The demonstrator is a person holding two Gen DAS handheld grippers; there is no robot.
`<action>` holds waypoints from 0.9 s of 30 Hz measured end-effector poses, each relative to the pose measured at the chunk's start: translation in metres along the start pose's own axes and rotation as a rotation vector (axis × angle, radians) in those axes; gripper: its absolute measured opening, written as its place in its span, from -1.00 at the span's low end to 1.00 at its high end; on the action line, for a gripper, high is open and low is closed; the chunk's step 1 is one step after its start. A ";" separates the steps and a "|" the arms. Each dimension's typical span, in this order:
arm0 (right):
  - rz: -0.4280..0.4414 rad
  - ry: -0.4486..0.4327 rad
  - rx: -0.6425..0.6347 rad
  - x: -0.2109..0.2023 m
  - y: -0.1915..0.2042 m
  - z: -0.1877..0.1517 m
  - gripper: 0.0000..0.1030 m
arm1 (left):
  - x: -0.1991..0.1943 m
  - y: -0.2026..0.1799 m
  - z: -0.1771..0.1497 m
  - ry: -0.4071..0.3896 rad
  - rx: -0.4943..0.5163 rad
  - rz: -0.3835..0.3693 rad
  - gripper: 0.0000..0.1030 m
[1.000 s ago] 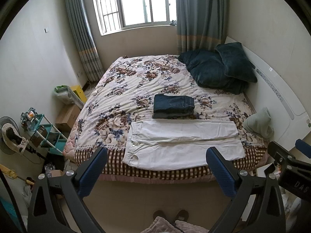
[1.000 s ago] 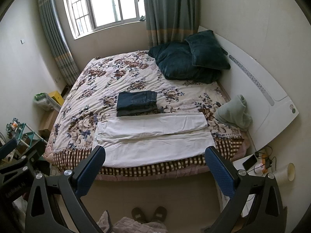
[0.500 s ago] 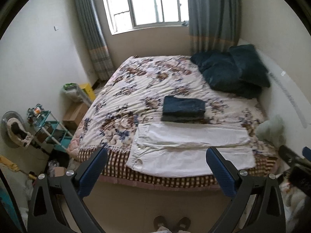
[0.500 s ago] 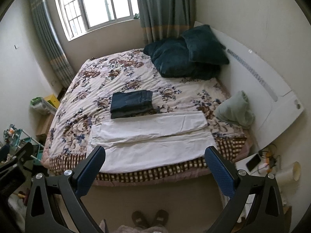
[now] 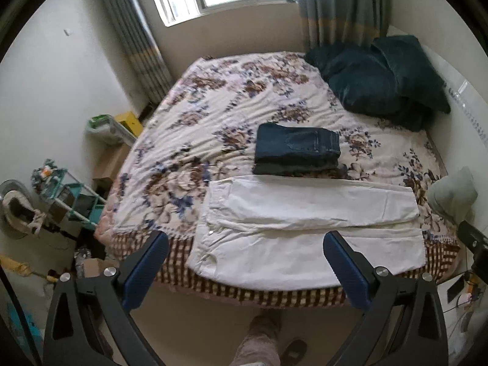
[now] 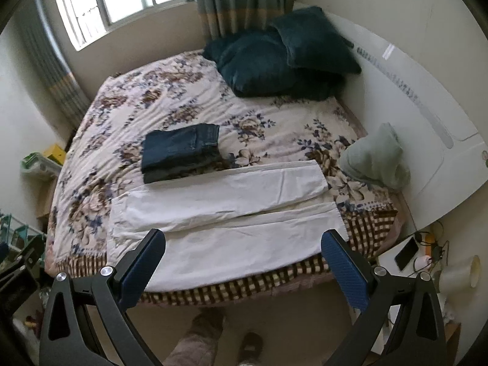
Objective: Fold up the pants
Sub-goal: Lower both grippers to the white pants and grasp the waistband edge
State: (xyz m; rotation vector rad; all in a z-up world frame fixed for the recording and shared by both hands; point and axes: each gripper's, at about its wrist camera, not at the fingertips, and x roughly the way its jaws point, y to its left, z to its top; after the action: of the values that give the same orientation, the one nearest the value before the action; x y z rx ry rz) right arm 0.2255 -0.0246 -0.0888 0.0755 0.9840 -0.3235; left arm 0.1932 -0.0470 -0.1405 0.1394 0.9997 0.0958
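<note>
White pants [image 5: 305, 228] lie flat across the near edge of the bed, waist to the left, both legs stretched to the right; they also show in the right wrist view [image 6: 225, 222]. My left gripper [image 5: 245, 267] is open and empty, held above the floor short of the bed edge. My right gripper [image 6: 243, 265] is open and empty too, at a similar distance in front of the pants.
Folded dark jeans [image 5: 297, 149] sit just behind the white pants. Dark teal pillows [image 5: 381, 85] lie at the headboard, a pale green cloth [image 6: 376, 158] at the bed's right edge. A teal rack [image 5: 67, 198] stands left; a nightstand with phone [image 6: 405, 257] right.
Both grippers have moved closer to the bed; the pants and jeans look larger. Both stay open. The pants have not moved.
</note>
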 end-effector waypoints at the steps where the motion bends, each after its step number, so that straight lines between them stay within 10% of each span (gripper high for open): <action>1: -0.005 0.015 0.012 0.017 -0.001 0.009 1.00 | 0.016 -0.003 0.008 0.008 0.004 -0.004 1.00; 13: -0.086 0.216 -0.279 0.316 0.084 0.106 1.00 | 0.302 -0.065 0.087 0.211 0.396 -0.051 0.89; 27: 0.015 0.508 -0.681 0.659 0.113 0.105 0.85 | 0.563 -0.155 0.063 0.482 0.772 -0.216 0.50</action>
State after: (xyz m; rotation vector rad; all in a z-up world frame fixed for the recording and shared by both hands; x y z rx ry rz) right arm 0.6802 -0.0938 -0.5847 -0.4754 1.5507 0.0661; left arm 0.5513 -0.1238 -0.5995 0.7372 1.4869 -0.4837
